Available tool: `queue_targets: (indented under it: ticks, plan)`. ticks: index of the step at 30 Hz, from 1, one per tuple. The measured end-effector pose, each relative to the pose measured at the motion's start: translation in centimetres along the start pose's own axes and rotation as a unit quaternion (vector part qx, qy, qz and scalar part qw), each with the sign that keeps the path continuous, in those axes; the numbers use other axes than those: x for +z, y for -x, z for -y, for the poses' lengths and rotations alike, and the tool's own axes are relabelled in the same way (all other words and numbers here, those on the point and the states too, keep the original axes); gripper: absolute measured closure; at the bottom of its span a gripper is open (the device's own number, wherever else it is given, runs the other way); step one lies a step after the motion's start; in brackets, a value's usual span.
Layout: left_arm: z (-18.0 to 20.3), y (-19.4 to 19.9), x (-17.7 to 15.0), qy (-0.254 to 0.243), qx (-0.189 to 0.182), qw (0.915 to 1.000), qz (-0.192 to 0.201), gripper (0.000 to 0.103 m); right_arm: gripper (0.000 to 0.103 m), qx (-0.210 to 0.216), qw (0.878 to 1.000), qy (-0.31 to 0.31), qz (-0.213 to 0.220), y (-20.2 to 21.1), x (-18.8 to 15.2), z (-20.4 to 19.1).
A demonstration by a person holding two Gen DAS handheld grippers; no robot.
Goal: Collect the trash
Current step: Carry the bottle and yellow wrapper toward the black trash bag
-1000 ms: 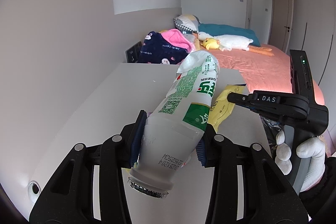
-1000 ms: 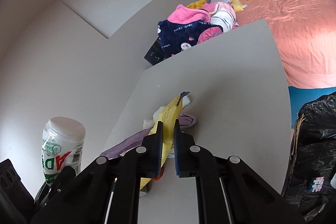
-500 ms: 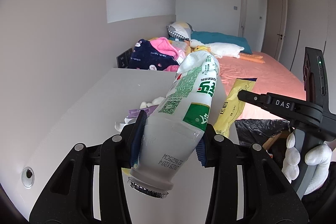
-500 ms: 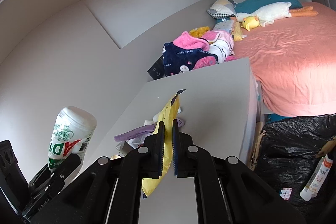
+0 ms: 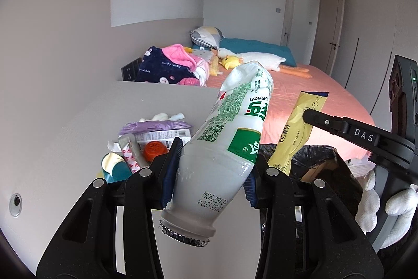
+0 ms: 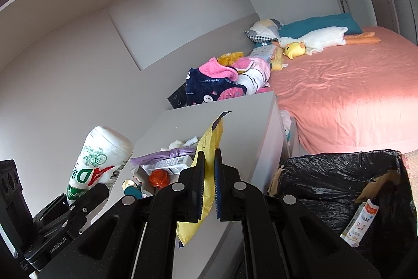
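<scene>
My left gripper (image 5: 211, 174) is shut on a white plastic bottle (image 5: 227, 140) with a green label, held tilted with its mouth toward the camera; the bottle also shows in the right wrist view (image 6: 96, 161). My right gripper (image 6: 207, 174) is shut on a yellow wrapper (image 6: 209, 148), which hangs above the table's edge; it also shows in the left wrist view (image 5: 300, 127). A black-lined trash bin (image 6: 339, 174) stands to the right below the table, with a small carton (image 6: 360, 221) inside.
On the grey table (image 6: 250, 127) lies a pile of trash: a purple bag (image 5: 154, 126), a white box (image 5: 162, 135), an orange cap (image 5: 155, 149), tissue (image 5: 162, 117), a teal cup (image 5: 115, 166). A pink bed (image 6: 339, 90) with toys and blankets lies beyond.
Both grippers have pulled back and up from the table with their loads. The trash pile and the black bin have come into view.
</scene>
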State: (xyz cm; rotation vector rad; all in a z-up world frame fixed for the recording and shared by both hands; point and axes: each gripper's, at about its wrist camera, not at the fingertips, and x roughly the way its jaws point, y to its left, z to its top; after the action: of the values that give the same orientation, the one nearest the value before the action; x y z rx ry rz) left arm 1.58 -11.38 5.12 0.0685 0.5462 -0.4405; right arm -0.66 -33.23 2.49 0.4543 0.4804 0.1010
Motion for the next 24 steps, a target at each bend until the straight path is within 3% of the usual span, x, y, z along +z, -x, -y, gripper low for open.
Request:
queue_targets:
  ticks: [24]
  plan:
    - [9.4,-1.9,-1.5,-0.033,-0.075,0.9959,-0.037,0.061,0.095,-0.073,0.997,-0.004,0.037,7.5,-0.4,5.6]
